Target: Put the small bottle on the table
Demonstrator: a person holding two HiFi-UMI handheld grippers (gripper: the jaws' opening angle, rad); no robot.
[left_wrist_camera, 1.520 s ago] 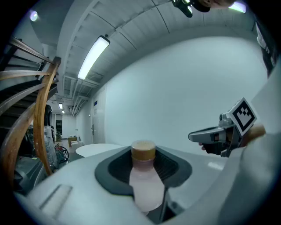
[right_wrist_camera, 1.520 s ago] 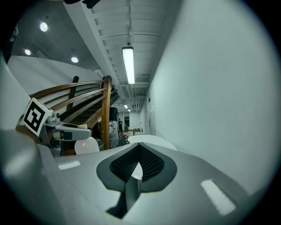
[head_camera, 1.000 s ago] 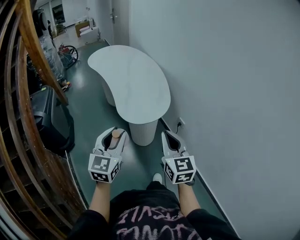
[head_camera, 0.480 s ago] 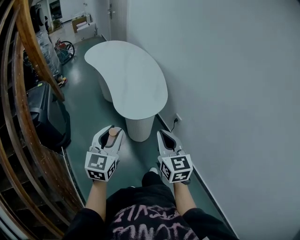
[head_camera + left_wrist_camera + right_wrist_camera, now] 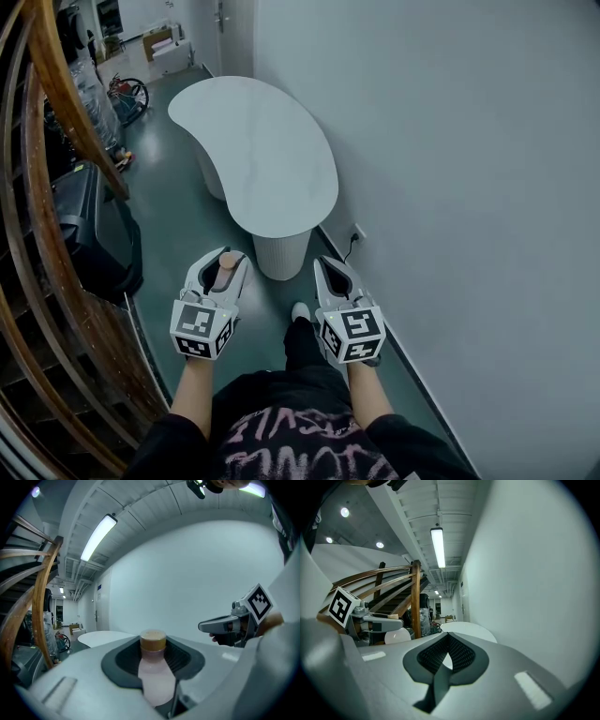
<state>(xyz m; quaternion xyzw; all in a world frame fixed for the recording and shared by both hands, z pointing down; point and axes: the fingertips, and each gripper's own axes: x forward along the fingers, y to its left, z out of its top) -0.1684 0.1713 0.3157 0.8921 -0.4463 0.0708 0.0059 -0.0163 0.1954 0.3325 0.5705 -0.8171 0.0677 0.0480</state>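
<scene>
My left gripper [image 5: 223, 270] is shut on a small pale-pink bottle [image 5: 155, 672] with a tan cap [image 5: 226, 261]. The bottle stands upright between the dark pads, its cap sticking out past the jaws. My right gripper [image 5: 333, 278] is shut with nothing between its pads [image 5: 459, 654]. Both grippers hang side by side over the green floor, just short of the near end of a white kidney-shaped table [image 5: 258, 150]. The table top [image 5: 101, 636] shows far ahead in both gripper views.
A pale wall [image 5: 450, 169] runs along the right, with a socket and cable [image 5: 354, 238] low beside the table's ribbed white base [image 5: 280, 255]. A wooden stair railing [image 5: 56, 122] and a dark case [image 5: 94, 234] line the left. A wheeled item [image 5: 126, 96] and boxes lie far back.
The view has crept forward towards the table over the second. Both grippers keep their pose, the left still holding the bottle. The person's shoe has swung forward between the grippers.
</scene>
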